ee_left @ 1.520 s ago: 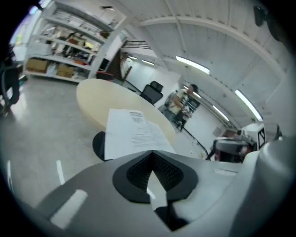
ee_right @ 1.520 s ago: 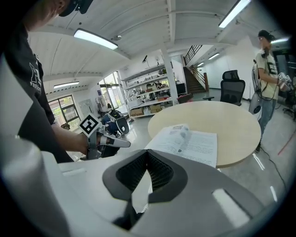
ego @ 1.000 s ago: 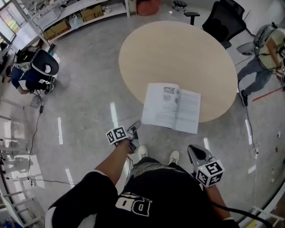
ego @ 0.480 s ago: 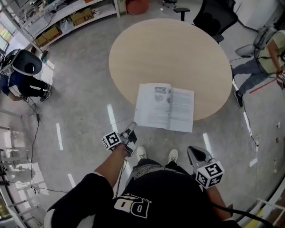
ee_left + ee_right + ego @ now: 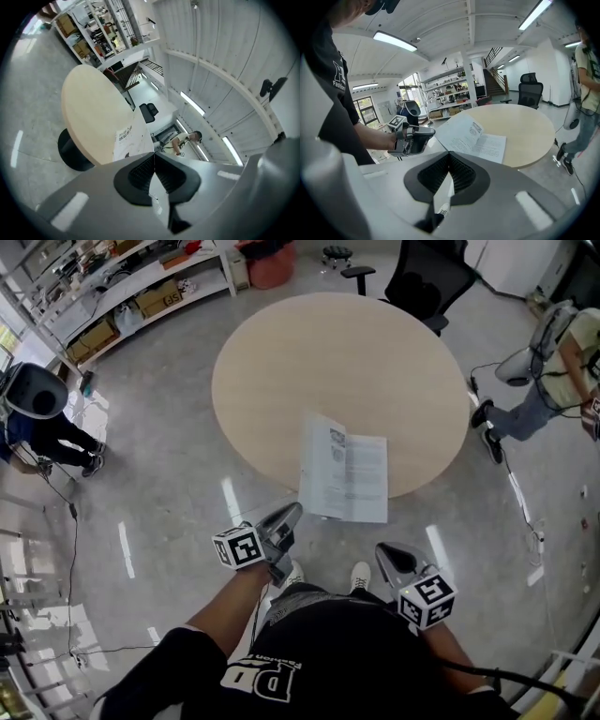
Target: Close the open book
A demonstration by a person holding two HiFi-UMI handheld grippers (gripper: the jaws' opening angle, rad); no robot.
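Although it lies open, the white printed paper book is uneven: the right leaf is flat on the round pale-wood table, and the left leaf is tilted up off it.

Position: at the table's near rim, with the book's near edge overhanging toward the person.

Left gripper: grey, two-jaw, with a marker cube at the wrist end. It points roughly level at the book's near left corner. Its ribbed black pads are pressed together, pinching the edge of the tilted leaf at their tips.

Right gripper: held low by the person's body, short of the table and well apart from the book. Its pads are closed tip to tip with nothing between them.

Surroundings:
- glossy grey concrete floor
- black swivel office chair at the table's far side
- white storage shelving with cardboard boxes, upper left
- second person in a pale top, right of the table
- third person in dark blue, low at far left
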